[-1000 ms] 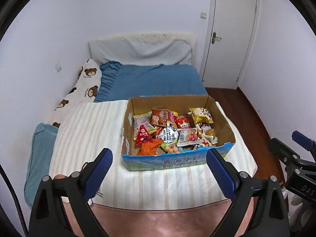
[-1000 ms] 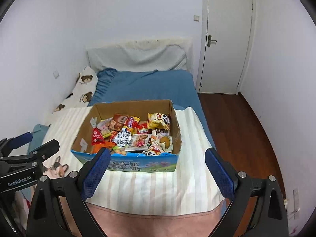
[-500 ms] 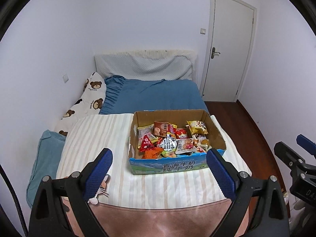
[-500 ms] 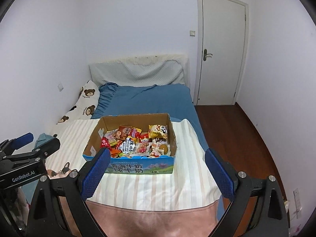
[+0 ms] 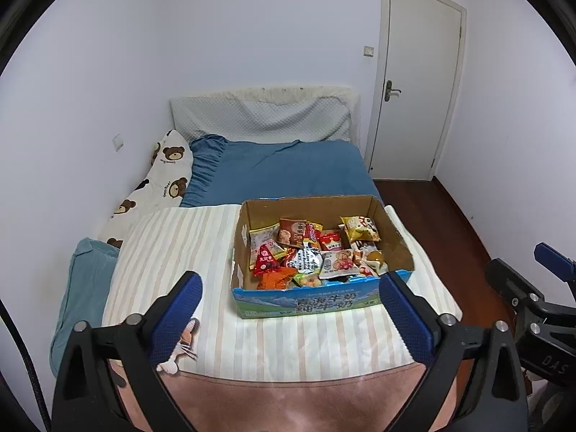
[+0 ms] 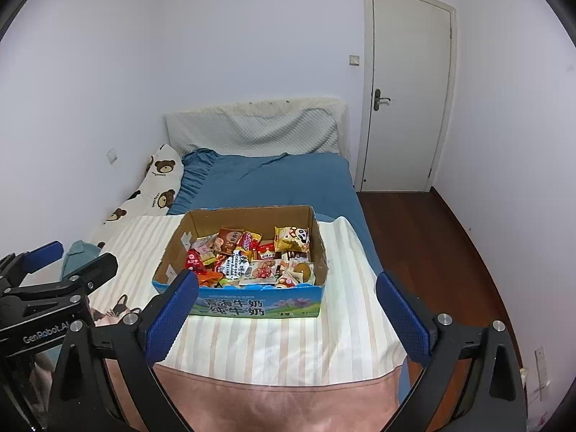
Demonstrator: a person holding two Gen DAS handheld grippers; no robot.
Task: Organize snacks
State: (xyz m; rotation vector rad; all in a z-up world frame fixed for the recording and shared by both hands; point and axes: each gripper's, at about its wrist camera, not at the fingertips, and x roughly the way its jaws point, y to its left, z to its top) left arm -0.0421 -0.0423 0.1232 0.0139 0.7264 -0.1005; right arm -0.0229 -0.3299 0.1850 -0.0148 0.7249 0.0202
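An open cardboard box with a blue printed front panel (image 5: 306, 300) sits on the striped cream and beige blanket (image 5: 172, 252) that covers the near part of the bed. The box is full of small colourful snack packets (image 5: 309, 252), lying in a loose heap; among them a yellow bag with a panda face (image 6: 292, 238) leans at the far right corner, and a red triangular packet (image 5: 265, 258) lies near the left wall of the box. The box stands closer to the right edge of the blanket than to the left one.

The left gripper (image 5: 289, 315) is held in the air before the foot of the bed, pointing toward the box, with its blue-padded fingers (image 5: 176, 318) spread wide and nothing between them. The right gripper (image 6: 288, 315) is in a similar pose beside it, also spread wide and holding nothing.

To the left of the box the blanket is bare and wide. Behind the box lies a blue bed sheet (image 5: 288, 169), then a grey quilted headboard cushion (image 5: 262, 115). A white pillow with brown bears (image 5: 154, 183) lies along the left wall. On the right, dark wooden floor (image 6: 424, 237) runs to a closed white door (image 6: 406, 90).
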